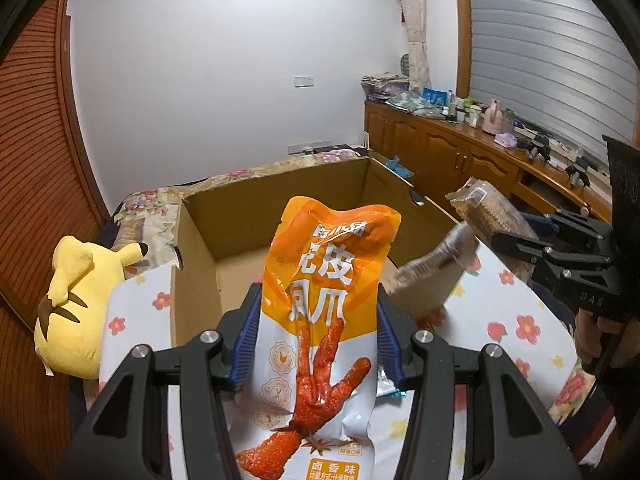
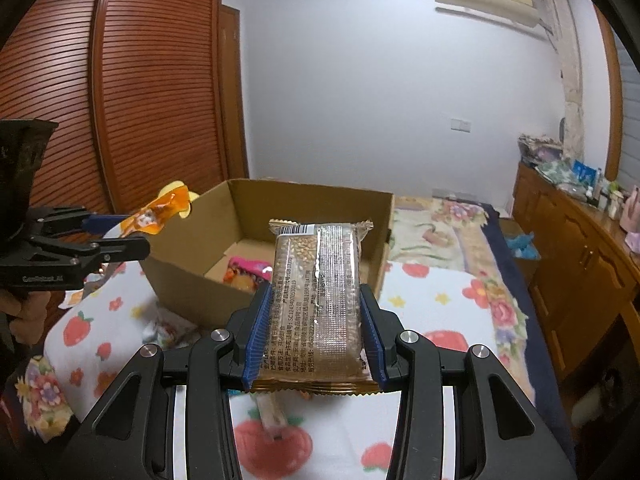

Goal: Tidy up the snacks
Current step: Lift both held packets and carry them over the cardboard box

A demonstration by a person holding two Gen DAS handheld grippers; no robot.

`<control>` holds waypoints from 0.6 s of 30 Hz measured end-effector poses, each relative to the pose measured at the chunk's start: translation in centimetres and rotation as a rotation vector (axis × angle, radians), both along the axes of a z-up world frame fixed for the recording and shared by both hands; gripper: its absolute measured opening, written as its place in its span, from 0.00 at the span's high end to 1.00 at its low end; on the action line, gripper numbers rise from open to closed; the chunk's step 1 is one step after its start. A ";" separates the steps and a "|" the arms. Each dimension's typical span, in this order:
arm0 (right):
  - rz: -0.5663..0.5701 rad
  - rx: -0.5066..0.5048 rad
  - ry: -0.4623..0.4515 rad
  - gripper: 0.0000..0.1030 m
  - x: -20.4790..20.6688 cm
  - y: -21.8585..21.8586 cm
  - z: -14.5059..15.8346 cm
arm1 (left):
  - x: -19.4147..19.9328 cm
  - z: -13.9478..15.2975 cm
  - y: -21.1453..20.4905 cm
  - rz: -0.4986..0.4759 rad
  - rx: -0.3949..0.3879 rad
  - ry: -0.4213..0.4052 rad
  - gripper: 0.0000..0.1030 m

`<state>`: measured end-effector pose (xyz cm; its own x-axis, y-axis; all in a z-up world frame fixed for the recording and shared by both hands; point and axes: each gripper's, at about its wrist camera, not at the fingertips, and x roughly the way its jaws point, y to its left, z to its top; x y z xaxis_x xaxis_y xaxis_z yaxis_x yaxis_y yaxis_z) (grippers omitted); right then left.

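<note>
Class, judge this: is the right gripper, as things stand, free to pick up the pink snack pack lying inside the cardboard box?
Probably not: the right gripper is shut on the brown grain bar, though the cardboard box is open above the pink snack pack.

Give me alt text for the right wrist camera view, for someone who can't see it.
The right tool grips a clear brown-edged grain snack bar packet above a flower-print blanket, facing an open brown cardboard box with a pink snack packet inside. At left, the left tool holds an orange snack pouch.
</note>
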<state>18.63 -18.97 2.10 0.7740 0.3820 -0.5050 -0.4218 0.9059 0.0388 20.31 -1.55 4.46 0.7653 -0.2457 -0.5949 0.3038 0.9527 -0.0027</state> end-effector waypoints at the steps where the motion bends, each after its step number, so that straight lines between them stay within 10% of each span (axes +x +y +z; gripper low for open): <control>1: 0.005 0.002 0.001 0.59 0.4 0.1 0.1 | 0.5 0.1 0.1 0.005 -0.002 0.000 0.51; 18: 0.082 -0.056 0.028 0.59 7.5 3.5 0.6 | 8.4 -0.3 0.6 0.050 0.015 0.045 0.49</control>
